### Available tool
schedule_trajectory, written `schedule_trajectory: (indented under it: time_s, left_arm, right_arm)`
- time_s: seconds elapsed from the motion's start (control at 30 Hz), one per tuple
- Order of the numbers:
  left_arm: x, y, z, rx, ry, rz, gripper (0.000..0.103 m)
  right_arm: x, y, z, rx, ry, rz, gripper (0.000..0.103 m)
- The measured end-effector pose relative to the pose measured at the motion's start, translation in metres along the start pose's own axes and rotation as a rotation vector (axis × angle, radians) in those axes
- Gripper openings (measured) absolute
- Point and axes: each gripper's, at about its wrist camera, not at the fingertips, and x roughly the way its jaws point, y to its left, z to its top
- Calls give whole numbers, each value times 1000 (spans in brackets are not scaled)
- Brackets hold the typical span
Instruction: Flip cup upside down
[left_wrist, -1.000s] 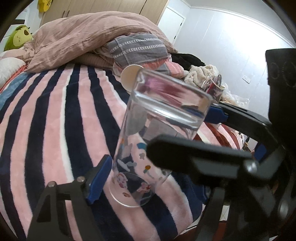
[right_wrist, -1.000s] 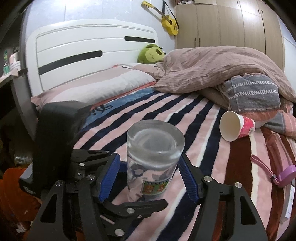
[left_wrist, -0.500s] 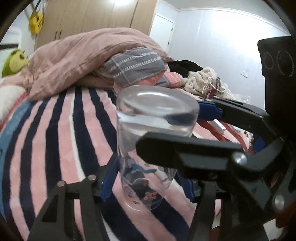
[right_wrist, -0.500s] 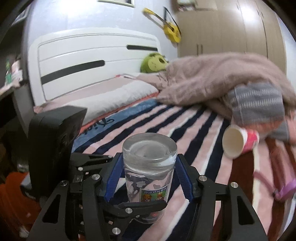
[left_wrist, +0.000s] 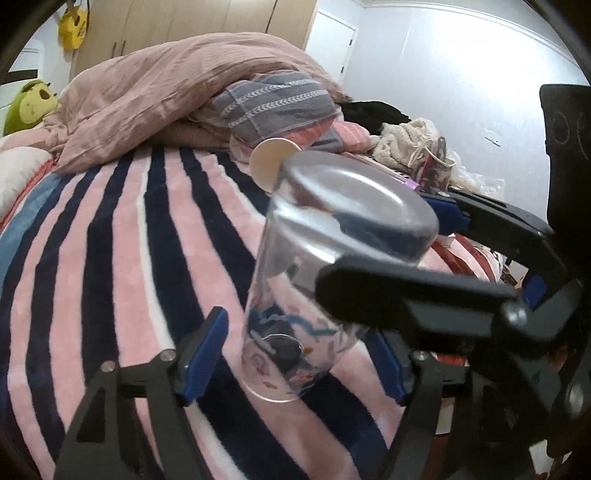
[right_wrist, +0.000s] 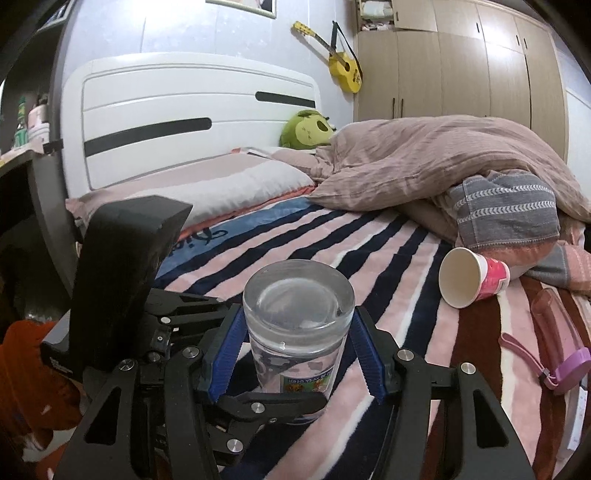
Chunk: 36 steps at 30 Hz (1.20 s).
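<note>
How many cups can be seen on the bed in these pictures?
2. The glass cup stands upside down between both grippers on the striped blanket; the paper cup lies on its side near the folded bedding. Others may be hidden.

Paper cup (right_wrist: 472, 277) on its side on striped blanket (right_wrist: 369, 243), nr duvet (right_wrist: 443, 162)

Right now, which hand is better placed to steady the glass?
Right. The right gripper has its pads close against the glass, high up. The left gripper flanks the lower part with clear gaps on both sides.
</note>
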Motion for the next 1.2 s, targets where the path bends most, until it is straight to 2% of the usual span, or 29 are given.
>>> schedule_trajectory:
  time_s: [0.1, 0.33, 0.43, 0.53, 0.6, 0.67, 0.77, 0.9, 1.03, 1.2]
  left_arm:
    - [-4, -1, 1, -6, -18, 6, 84]
    - [-5, -5, 4, 7, -6, 19, 85]
    - [-9, -7, 3, 6, 17, 43, 91]
    - [-27, -11, 5, 0, 17, 81, 92]
    - [-45, -15, 6, -11, 7, 113, 100]
    - [-67, -22, 7, -22, -10, 151, 102]
    - [-99, -32, 9, -62, -30, 220, 102]
    - [-133, -44, 11, -135, -36, 302, 102]
    - [-159, -56, 9, -161, -52, 325, 102]
    - [-174, -65, 8, -153, -68, 354, 102]
  right_arm:
    - [2, -3, 2, 20, 20, 10, 58]
    - [6, -7, 5, 41, 41, 11, 66]
    - [3, -11, 8, 66, 44, 13, 72]
    - [-16, -10, 15, 85, 28, 5, 79]
    - [-35, -9, 20, 96, 4, 4, 86]
    - [-57, -7, 25, 113, -19, -31, 98]
    - [-88, -6, 29, 136, -22, -80, 103]
    - [-116, -4, 25, 180, 20, -138, 103]
    - [-131, 1, 16, 216, 45, -140, 103]
    - [-145, 13, 12, 211, 44, -145, 103]
